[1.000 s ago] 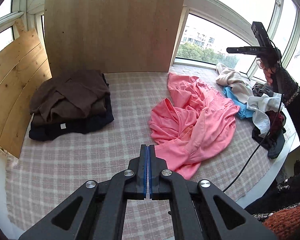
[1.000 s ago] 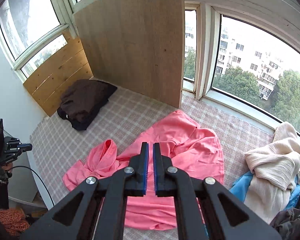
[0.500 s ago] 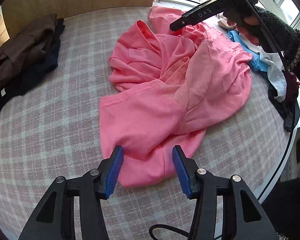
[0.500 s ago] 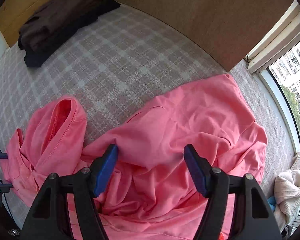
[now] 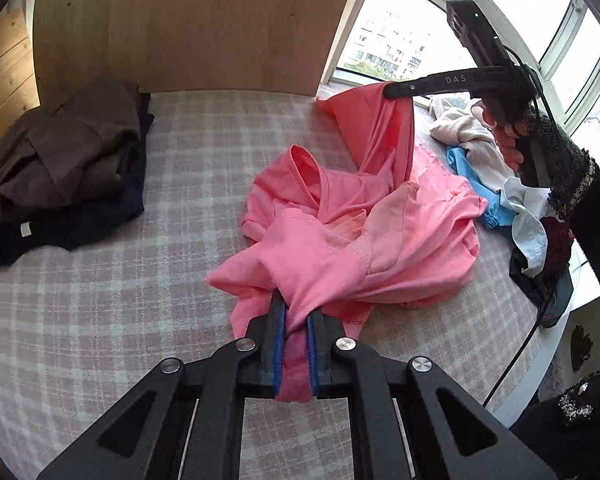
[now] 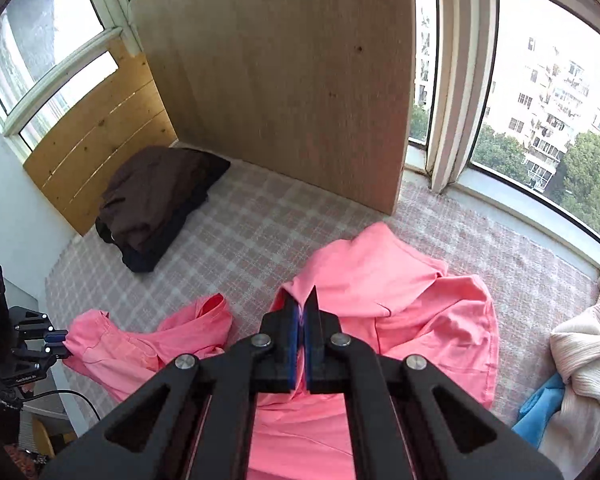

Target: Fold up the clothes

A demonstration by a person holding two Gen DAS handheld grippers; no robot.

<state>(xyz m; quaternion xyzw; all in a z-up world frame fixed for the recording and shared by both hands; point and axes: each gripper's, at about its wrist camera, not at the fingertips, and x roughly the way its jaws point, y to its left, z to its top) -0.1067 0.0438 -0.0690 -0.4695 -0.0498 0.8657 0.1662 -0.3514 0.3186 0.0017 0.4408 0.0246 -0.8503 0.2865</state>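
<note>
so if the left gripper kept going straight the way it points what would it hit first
Likely more of the pink garment its closing jaws already pinch; that cloth is bunched directly ahead of the left gripper, with the checked blanket underneath.

We saw a pink garment (image 5: 384, 236) crumpled on a cover (image 5: 100, 320) checked in pale pink, grey and white. A brown garment (image 5: 68, 152) lay atop a navy one (image 5: 80, 220) with a small white tag. The far pile held cream (image 5: 464, 136), blue (image 5: 466, 168), white and dark red cloth. Both grippers were black with blue pads (image 5: 279, 340). The boards (image 6: 280, 80) were light wood, and the sleeve (image 5: 596, 208) was black with speckled trim.
</note>
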